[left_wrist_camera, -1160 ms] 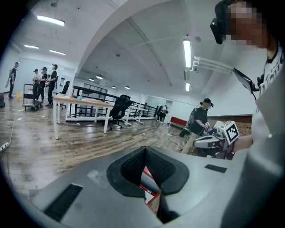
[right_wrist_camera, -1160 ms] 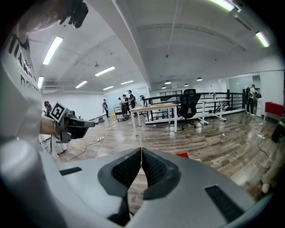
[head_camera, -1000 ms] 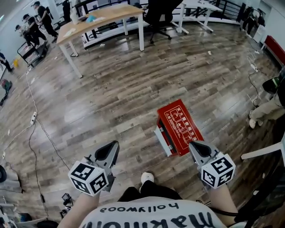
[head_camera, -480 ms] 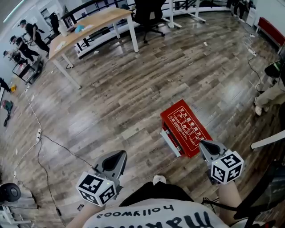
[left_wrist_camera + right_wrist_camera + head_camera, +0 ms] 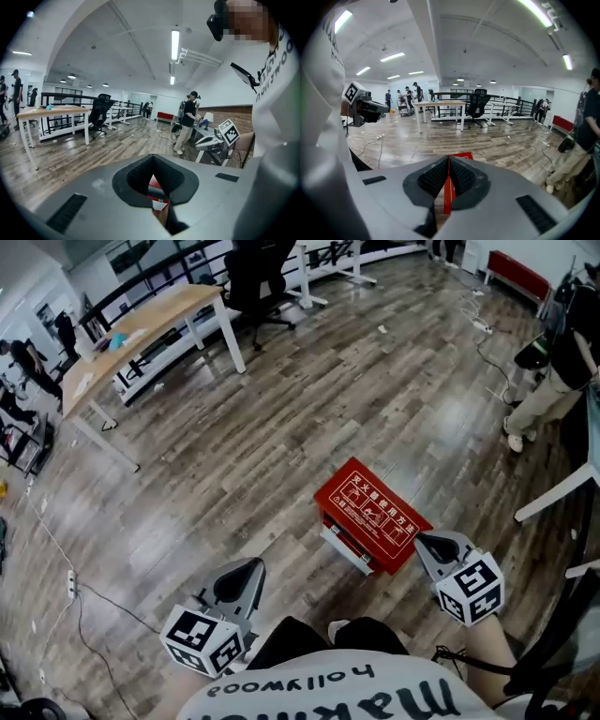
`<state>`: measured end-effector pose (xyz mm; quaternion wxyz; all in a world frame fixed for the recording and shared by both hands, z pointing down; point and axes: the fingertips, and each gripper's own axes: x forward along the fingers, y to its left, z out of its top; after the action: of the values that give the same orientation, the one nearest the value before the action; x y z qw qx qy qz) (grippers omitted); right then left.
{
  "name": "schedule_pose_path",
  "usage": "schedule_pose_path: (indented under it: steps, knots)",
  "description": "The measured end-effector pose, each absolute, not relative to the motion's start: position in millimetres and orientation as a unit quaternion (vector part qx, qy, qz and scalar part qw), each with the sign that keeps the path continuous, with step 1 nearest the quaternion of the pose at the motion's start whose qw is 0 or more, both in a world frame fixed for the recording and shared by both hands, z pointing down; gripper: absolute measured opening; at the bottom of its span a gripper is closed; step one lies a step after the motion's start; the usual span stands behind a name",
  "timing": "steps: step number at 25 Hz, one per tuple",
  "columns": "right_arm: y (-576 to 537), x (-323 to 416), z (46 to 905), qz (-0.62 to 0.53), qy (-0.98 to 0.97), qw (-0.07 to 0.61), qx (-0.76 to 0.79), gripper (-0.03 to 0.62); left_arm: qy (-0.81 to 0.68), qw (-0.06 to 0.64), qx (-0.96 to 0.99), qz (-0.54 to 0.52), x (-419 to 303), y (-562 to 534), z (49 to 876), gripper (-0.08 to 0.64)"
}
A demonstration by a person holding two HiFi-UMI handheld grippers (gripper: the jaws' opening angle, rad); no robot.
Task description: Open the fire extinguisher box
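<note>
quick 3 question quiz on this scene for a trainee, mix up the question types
1. True or false: the left gripper and the right gripper both have their jaws shut with nothing held.
2. The red fire extinguisher box lies: A on the wooden table; B on the floor; C on the office chair.
3. Which gripper is nearer the box?
Key: 1 true; 2 B; 3 the right gripper.
</note>
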<state>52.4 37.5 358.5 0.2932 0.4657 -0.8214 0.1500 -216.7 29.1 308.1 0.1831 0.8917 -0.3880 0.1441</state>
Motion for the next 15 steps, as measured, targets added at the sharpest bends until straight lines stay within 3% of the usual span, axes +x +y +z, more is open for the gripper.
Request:
schedule_pose_path:
  steps: [7, 11, 15]
  knots:
    - [50, 52, 349, 0.233, -0.755, 0.222, 0.571, 0.011, -0.303, 0.185, 0.925, 0.136, -227, -38, 313, 0.006]
    - [53, 27, 337, 0.246, -0.699, 0.18, 0.647, 0.011, -0.218, 0.221, 0.939, 0.144, -227, -62, 323, 0.006]
    - [50, 2, 336, 0.249, -0.656, 0.167, 0.693, 0.011, -0.163, 0.205, 0.956, 0.135, -236, -89, 316, 0.006]
